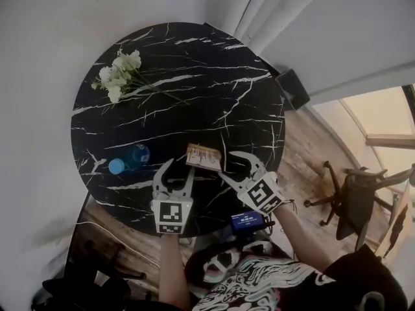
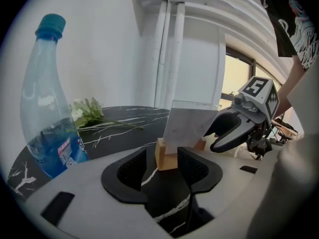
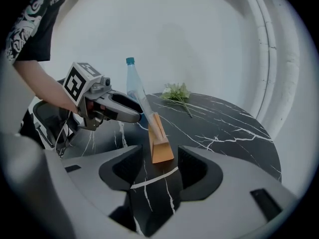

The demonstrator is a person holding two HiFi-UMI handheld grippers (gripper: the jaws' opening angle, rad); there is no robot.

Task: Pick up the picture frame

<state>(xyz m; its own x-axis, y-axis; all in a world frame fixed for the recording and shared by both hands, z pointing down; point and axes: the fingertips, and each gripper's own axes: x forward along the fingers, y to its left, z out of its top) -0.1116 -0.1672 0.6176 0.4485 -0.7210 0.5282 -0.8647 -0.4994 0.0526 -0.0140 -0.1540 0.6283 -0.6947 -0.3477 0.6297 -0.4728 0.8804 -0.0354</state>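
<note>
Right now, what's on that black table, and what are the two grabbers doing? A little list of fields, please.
table: round, black marble, white veins
frame: clear panel in a wooden base, upright, near the front edge
bottle: plastic, blue cap, upright, left of the frame
flowers: white, lying at the far left
left gripper: open, frame just ahead, not gripped
right gripper: open, facing the frame's end, not gripped

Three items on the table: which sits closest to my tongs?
The picture frame on its wooden base, just ahead of the open left tongs and right tongs. The water bottle stands off to its left; the flowers lie at the far edge.
</note>
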